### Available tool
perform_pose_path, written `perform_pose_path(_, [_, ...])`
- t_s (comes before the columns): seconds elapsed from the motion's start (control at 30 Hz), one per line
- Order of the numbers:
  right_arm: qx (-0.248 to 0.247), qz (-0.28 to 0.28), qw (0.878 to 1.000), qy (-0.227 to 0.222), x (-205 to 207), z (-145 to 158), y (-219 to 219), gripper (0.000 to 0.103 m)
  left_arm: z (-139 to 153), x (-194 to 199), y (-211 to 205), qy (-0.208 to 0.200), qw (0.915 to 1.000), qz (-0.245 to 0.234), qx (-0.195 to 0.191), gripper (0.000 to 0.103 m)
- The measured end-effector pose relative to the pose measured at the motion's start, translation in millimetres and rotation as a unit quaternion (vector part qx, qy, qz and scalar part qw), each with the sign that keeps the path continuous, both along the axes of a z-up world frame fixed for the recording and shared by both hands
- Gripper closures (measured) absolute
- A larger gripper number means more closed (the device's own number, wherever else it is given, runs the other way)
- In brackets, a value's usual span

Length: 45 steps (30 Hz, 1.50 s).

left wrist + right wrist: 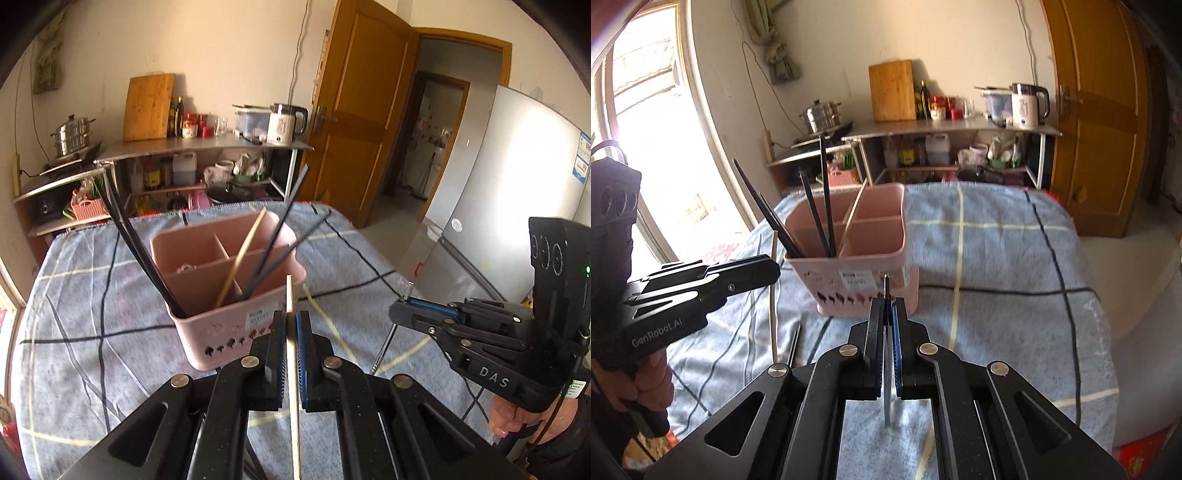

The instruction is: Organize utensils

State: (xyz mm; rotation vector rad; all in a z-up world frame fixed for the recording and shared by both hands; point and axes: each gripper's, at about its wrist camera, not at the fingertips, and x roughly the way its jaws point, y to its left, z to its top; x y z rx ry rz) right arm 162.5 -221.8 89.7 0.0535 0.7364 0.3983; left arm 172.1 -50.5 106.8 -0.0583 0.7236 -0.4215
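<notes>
Several black chopsticks (136, 243) and one pale chopstick (242, 254) are held in the pink caddy (207, 291). Before the caddy, the left gripper (291, 332) is clamped on a wooden chopstick (293, 387) and the right gripper (887, 317) on a metal utensil (887, 387), whose shaft is seen only from the right wrist.

Sunlit window (646, 129), wooden door (354, 110) – steel shelf (207, 146) against pale wall (221, 48)

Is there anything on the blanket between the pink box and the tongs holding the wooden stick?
In the left wrist view, only bare checked cloth lies between the pink box and the left tongs, shut on the wooden stick.
</notes>
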Motion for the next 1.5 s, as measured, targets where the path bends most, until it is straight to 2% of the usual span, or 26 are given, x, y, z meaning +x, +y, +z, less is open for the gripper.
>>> perform_pose_path(0.37, [-0.003,-0.004,1.0,-0.004,-9.1,-3.1,-3.1,0.099,-7.7,-1.6,6.6,-0.006,0.9999,0.001,-0.009,0.098])
perform_pose_path(0.73, [-0.005,-0.003,1.0,-0.003,-13.5,-1.8,-1.8,0.099,-44.7,6.3,2.9,-0.018,0.9998,-0.002,-0.001,0.098])
perform_pose_path(1.1, [-0.007,-0.001,1.0,-0.006,-18.7,-1.3,-5.2,0.099,-26.0,-37.0,14.0,-0.039,0.9991,-0.013,-0.007,0.098])
perform_pose_path(1.5, [-0.01,-0.005,1.0,-0.004,-35.9,0.1,-5.2,0.099,-7.6,-93.7,34.4,-0.025,0.9997,-0.001,-0.008,0.098])
